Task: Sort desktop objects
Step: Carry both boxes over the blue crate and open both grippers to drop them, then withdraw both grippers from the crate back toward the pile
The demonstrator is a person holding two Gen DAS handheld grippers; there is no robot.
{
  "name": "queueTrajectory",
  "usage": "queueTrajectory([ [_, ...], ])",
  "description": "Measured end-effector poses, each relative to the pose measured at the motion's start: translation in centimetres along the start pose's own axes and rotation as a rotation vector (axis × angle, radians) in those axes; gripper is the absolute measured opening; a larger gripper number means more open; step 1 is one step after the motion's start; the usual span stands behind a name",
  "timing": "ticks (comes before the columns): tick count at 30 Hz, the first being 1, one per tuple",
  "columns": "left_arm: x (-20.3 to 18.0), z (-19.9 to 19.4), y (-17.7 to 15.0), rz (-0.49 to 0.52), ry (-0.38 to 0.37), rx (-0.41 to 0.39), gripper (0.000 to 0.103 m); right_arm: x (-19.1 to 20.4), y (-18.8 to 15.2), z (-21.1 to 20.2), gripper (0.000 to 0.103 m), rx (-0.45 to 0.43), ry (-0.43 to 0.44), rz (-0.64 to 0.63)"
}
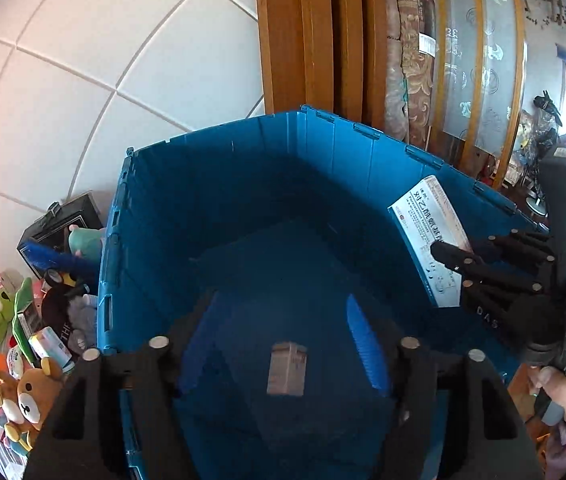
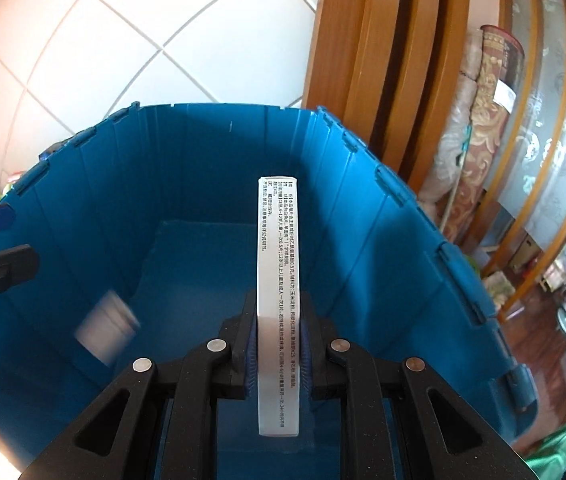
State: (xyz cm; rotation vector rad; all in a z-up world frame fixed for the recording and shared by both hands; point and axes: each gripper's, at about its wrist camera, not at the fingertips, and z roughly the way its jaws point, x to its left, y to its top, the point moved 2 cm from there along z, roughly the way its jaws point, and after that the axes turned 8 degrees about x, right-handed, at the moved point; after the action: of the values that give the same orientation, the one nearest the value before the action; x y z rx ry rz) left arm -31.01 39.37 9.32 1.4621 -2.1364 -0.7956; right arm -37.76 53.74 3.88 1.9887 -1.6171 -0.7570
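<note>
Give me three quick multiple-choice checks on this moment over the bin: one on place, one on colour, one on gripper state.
1. Where is the small blurred cardboard box in the left wrist view?
A. Inside the plastic crate, between the open fingers of the left gripper
B. On the tiled wall
C. Among the plush toys

2. What colour is the crate?
A. Green
B. Blue
C. Grey

3. How does the right gripper stand?
A. Open and empty
B. Shut on a plush toy
C. Shut on the flat white medicine box

Answers: 1 A, the box shows against the crate's inside, apart from both fingers. 2 B, its walls and floor are blue in both views. 3 C, the blue pads press both faces of the white box, held on edge above the crate.
</note>
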Motion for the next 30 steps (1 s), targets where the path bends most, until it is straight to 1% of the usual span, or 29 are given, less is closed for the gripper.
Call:
queueTrajectory([
  [1,0.0,-0.1,-0.1,0.001,-0.006,-0.009,0.07,0.0,0.0,0.1,0.018,-0.004,-0.005,0.003],
  [2,0.0,-0.4,-0.3,0.001,-0.006,-0.024,0.07,-0.1,0.1,-0.2,0.025,-0.027,-0.009,0.006],
  [4,-0.1,-0.4,-0.5,0.001,0.006,-0.044,0.071,0.0,0.1,-0.3,0.038,-0.043,-0.028,-0.006],
  [5,-0.2,-0.4,-0.5,0.002,0.005,-0.048,0.071,0.0,0.2,-0.4,0.053,-0.046,-0.033,-0.015],
  [6,-0.1,-0.4,-0.5,0.002,0.004,-0.047,0.071,0.0,0.3,-0.6,0.071,-0.055,-0.028,-0.023],
  [7,-0.1,-0.3,-0.5,-0.001,0.002,-0.045,0.071,0.0,0.3,-1.0,0.081,-0.074,-0.029,-0.026],
  [8,0.0,-0.3,-0.5,-0.005,-0.003,-0.044,0.071,-0.1,0.5,-1.3,0.096,-0.096,-0.043,-0.028],
  [9,0.1,-0.2,-0.4,-0.011,-0.008,-0.043,0.071,0.0,0.5,-1.7,0.103,-0.122,-0.061,-0.033],
  [10,0.3,-0.3,-0.4,-0.019,-0.01,-0.043,0.071,0.1,0.4,-2.1,0.103,-0.145,-0.074,-0.04],
  [12,0.5,-0.3,-0.4,-0.036,-0.012,-0.046,0.071,0.5,0.7,-1.9,0.103,-0.148,-0.081,-0.053],
  [16,0.7,-0.4,-0.4,-0.053,-0.008,-0.056,0.071,-0.1,1.1,-1.9,0.103,-0.143,-0.048,-0.032],
  [18,0.8,-0.4,-0.5,-0.061,-0.002,-0.063,0.071,-0.4,1.2,-2.3,0.103,-0.176,-0.037,-0.026],
  [20,0.9,-0.7,-0.6,-0.073,0.006,-0.084,0.071,-0.3,1.2,-2.6,0.103,-0.215,-0.047,-0.032],
  [23,1.3,-1.7,-1.2,-0.086,0.018,-0.156,0.071,0.6,1.1,-2.8,0.103,-0.251,-0.122,-0.054],
  [25,1.5,-2.9,-1.8,-0.103,0.056,-0.201,0.076,1.1,1.0,-2.9,0.103,-0.274,-0.171,-0.074],
  [26,1.7,-3.6,-2.1,-0.111,0.053,-0.225,0.079,1.2,0.9,-3.0,0.103,-0.29,-0.186,-0.078],
  [28,2.3,-5.5,-2.9,-0.131,0.048,-0.285,0.08,1.2,0.7,-3.3,0.103,-0.319,-0.189,-0.075],
  [29,2.6,-6.6,-3.2,-0.137,0.06,-0.319,0.082,1.1,0.6,-3.4,0.103,-0.329,-0.189,-0.067],
  [30,3.1,-7.5,-3.6,-0.148,0.087,-0.351,0.085,1.0,0.5,-3.5,0.103,-0.337,-0.189,-0.057],
])
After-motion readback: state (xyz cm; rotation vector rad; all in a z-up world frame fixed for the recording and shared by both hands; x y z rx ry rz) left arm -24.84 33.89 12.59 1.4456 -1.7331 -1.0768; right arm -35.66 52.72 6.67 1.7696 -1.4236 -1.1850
